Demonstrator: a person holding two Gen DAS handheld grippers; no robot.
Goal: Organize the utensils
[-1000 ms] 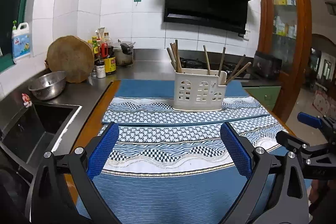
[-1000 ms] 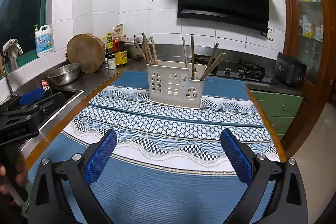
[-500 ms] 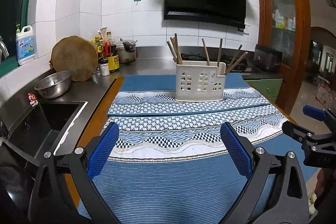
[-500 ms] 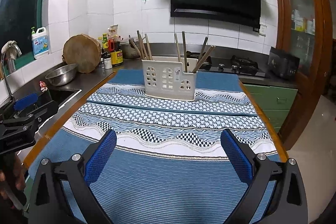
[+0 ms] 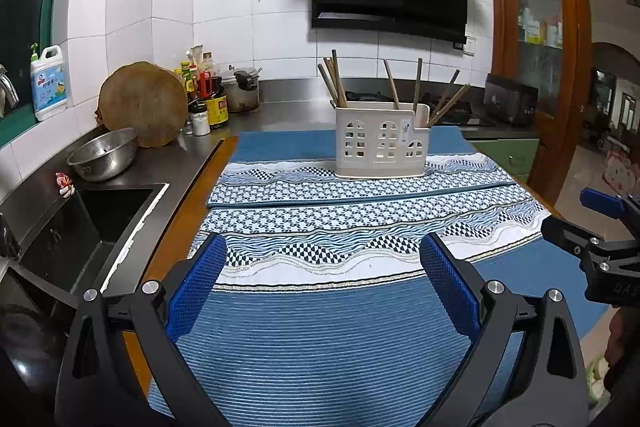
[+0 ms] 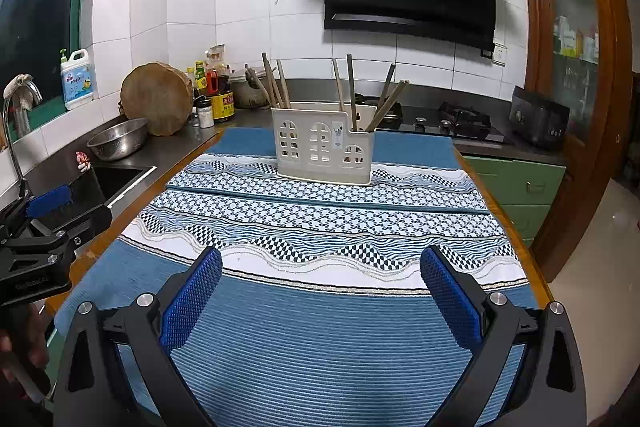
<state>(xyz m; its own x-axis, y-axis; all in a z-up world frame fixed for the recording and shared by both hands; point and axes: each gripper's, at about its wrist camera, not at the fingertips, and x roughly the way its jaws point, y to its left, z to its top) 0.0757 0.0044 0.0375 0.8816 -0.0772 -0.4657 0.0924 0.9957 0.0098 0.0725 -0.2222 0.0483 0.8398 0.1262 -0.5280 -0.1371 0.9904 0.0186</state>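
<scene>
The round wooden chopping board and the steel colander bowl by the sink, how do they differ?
The round wooden chopping board stands on edge, leaning against the tiled wall; the steel colander bowl sits open side up. The board is brown, solid and matte; the bowl is shiny and perforated. Both rest on the dark countertop, close together.

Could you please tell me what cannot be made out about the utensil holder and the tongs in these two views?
- Chopsticks: their lower ends are hidden by the white utensil holder wall in both views.
- Holder's sticker: print too small to read.
- Left tongs: handle and hand cut off by the bottom edge of the left wrist view.
- Right tongs: only partly seen at the right edge of the left view.
</scene>
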